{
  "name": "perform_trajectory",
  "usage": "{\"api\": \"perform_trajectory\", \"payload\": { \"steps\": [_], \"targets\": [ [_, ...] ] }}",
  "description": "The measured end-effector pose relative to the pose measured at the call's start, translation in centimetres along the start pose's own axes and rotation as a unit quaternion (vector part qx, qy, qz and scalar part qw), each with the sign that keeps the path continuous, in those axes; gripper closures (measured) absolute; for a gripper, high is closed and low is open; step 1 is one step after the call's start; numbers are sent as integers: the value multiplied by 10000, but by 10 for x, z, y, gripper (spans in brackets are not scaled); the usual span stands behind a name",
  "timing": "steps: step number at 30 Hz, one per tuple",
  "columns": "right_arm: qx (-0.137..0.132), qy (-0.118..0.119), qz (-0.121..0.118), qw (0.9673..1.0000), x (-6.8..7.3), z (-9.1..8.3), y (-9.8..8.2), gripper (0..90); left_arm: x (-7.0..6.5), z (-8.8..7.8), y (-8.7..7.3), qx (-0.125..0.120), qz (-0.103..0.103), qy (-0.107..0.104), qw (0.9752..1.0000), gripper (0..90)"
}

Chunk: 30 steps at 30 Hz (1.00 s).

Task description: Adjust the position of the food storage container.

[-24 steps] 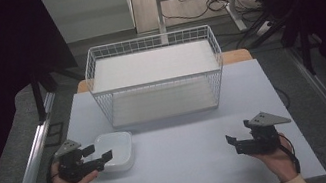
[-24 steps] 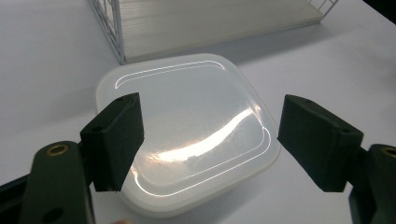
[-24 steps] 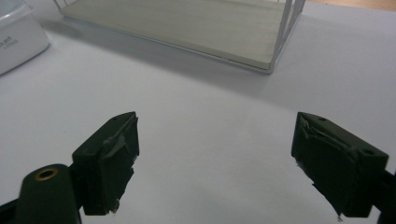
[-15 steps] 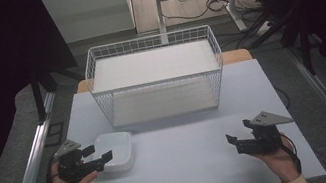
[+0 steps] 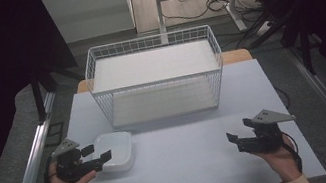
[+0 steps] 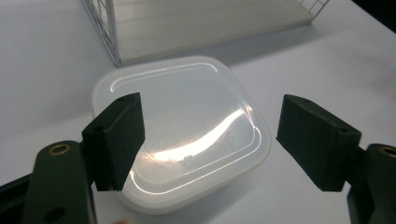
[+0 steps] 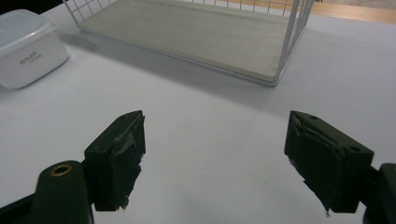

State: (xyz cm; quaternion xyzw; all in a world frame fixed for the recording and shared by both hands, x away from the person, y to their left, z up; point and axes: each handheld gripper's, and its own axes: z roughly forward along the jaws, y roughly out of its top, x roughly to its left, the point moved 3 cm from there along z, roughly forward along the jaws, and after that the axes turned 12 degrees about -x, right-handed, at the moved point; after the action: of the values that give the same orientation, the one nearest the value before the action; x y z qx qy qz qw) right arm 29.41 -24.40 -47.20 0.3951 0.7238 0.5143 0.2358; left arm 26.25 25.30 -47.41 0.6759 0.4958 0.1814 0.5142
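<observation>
The left gripper (image 5: 98, 153) hovers with jaws wide over the near-left edge of the box (image 5: 115, 150), which sits on the table (image 5: 188, 158) just before the basket's (image 5: 157, 82) left corner. Right of the basket's front, the right gripper (image 5: 235, 142) gapes wide, empty.

White wire basket (image 5: 156, 80) and lidded white container (image 5: 114, 151) on pale table (image 5: 189, 168).

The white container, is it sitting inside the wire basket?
No, the white container sits on the table outside the wire basket, near its front left corner.
</observation>
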Motion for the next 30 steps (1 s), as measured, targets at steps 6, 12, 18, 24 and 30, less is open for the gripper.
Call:
{"api": "perform_trajectory", "payload": {
  "steps": [6, 12, 18, 24, 30],
  "targets": [
    [107, 55, -60, 9999, 0, 1, -2, 211, 6, -5, 8, 14, -64, 140, 9999, 243],
    [134, 56, -104, 9998, 1, 1, -2, 211, 13, -3, 14, 190, -60, 223, 9996, 269],
    [181, -13, -117, 9998, 0, 3, -3, 211, 30, -8, 18, 387, -148, 387, 9984, 308],
    [238, -40, -142, 9996, -1, 4, -5, 210, 46, -14, 21, 394, -221, 528, 9976, 415],
    [177, 110, -61, 9998, 2, 3, -3, 208, 66, -12, 18, 507, -277, 715, 9958, 583]
  ]
}}
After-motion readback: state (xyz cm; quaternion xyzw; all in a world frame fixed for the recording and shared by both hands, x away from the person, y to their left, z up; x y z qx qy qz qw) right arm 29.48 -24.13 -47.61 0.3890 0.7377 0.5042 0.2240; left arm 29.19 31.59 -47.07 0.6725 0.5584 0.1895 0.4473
